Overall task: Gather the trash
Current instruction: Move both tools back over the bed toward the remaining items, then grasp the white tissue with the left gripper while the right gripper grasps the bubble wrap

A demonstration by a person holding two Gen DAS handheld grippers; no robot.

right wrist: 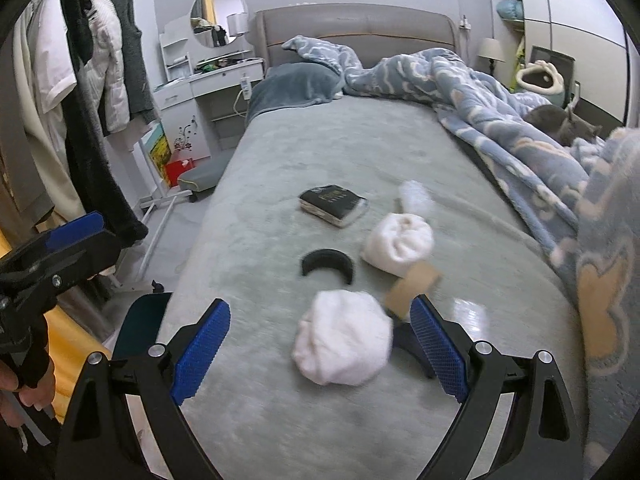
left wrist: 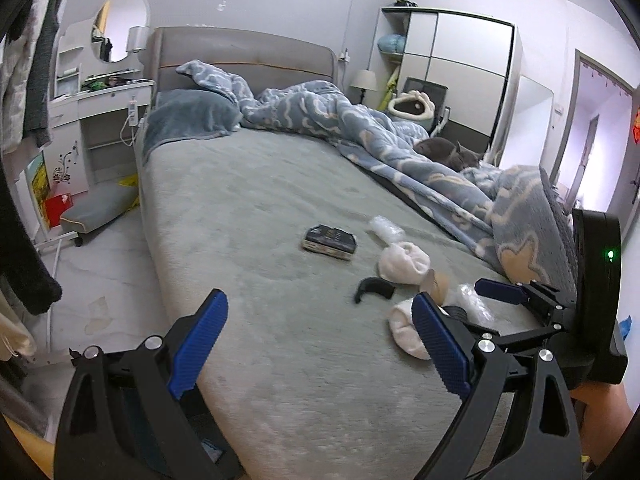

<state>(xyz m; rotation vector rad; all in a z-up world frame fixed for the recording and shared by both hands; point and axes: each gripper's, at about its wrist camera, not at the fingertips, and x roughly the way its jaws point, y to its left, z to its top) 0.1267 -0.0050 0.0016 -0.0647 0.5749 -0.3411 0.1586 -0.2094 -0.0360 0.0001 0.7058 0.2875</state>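
White wads and crinkled plastic littered the grey bed, none collected yet.

Nearest wad [right wrist: 342, 338] lay just ahead of the right gripper [right wrist: 320, 350], jaws spread and empty; next it likely needed lowering around it. The left gripper [left wrist: 320, 344] hovered alongside, likewise released, over the bed [left wrist: 280, 380].
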